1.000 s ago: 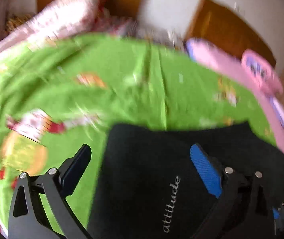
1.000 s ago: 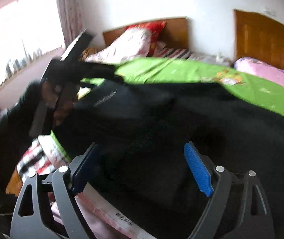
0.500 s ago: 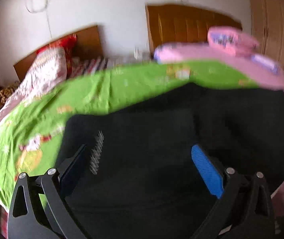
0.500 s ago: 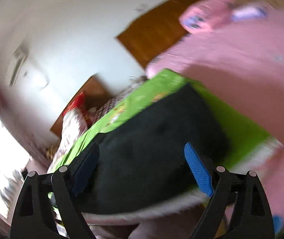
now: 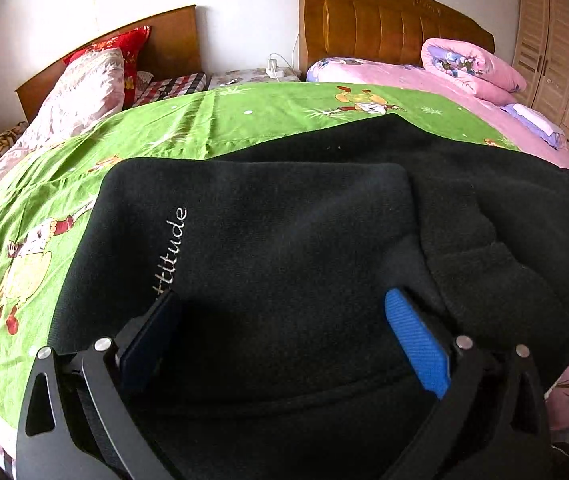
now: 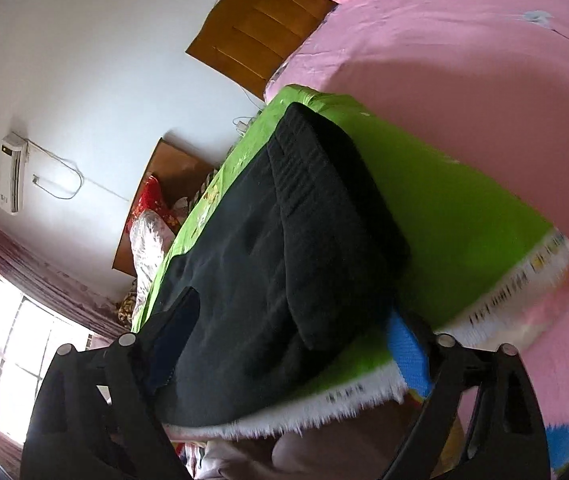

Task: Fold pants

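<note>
The black pants [image 5: 292, 248] lie folded on a green cartoon-print sheet [image 5: 220, 124], with white "attitude" lettering [image 5: 170, 250] on the top layer. My left gripper [image 5: 284, 300] is open, its fingers spread low over the near edge of the pants and holding nothing. In the right wrist view the camera is rolled hard sideways; the pants [image 6: 284, 264] lie as a folded stack on the sheet. My right gripper [image 6: 292, 312] is open and empty at the pants' near end, by the sheet's white printed border [image 6: 324, 408].
A pink bedspread [image 5: 384, 76] with rolled pink bedding [image 5: 472, 66] lies to the right. Pillows [image 5: 96, 80] and two wooden headboards [image 5: 388, 20] stand at the back, a wardrobe [image 5: 556, 48] at far right. A window [image 6: 16, 360] and wall air conditioner [image 6: 12, 172] show in the right wrist view.
My left gripper levelled out and moved in low over the folded pants. My right gripper swung away and rolled sideways, now viewing the pants from the bed's end. Both stayed open.
</note>
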`<state>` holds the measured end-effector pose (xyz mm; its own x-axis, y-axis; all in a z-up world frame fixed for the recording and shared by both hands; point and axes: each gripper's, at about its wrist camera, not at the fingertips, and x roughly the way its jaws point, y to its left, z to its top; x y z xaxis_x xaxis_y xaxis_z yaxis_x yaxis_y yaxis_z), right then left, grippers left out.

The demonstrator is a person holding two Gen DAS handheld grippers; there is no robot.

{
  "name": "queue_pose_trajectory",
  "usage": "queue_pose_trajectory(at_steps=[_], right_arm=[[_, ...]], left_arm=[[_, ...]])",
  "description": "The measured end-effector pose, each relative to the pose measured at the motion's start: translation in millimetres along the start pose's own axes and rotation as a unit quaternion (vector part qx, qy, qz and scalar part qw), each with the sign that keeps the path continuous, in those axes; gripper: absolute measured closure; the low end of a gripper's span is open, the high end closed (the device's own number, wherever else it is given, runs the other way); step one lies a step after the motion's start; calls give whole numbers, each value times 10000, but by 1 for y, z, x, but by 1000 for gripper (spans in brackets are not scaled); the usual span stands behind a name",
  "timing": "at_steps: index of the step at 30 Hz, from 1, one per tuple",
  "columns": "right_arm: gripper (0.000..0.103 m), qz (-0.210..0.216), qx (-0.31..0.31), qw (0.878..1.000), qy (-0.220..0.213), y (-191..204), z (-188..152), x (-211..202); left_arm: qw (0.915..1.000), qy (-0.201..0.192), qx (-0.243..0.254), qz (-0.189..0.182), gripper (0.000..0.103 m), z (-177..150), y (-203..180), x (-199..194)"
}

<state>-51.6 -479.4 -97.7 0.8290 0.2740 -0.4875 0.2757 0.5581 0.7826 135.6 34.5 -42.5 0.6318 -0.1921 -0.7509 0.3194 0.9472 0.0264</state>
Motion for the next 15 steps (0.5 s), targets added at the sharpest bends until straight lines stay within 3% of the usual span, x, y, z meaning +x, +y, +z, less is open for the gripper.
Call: queue_pose_trajectory(at_steps=[4,8,14,15], right_arm=[[17,128,247,9996,-104,-5,2,4],[19,175,-433,9975,525,11,0,13],[30,9,-247,9996,-118,4,3,11],[47,-116,-341,9992,-201,6,0,11]], left_arm=[[10000,-17,1,-18,1,-1,1,0],[10000,-14,-2,-30,1,-1,2,1],[10000,13,-3,-25,1,0,2,1],[10000,20,2,-24,1,0,2,2]])
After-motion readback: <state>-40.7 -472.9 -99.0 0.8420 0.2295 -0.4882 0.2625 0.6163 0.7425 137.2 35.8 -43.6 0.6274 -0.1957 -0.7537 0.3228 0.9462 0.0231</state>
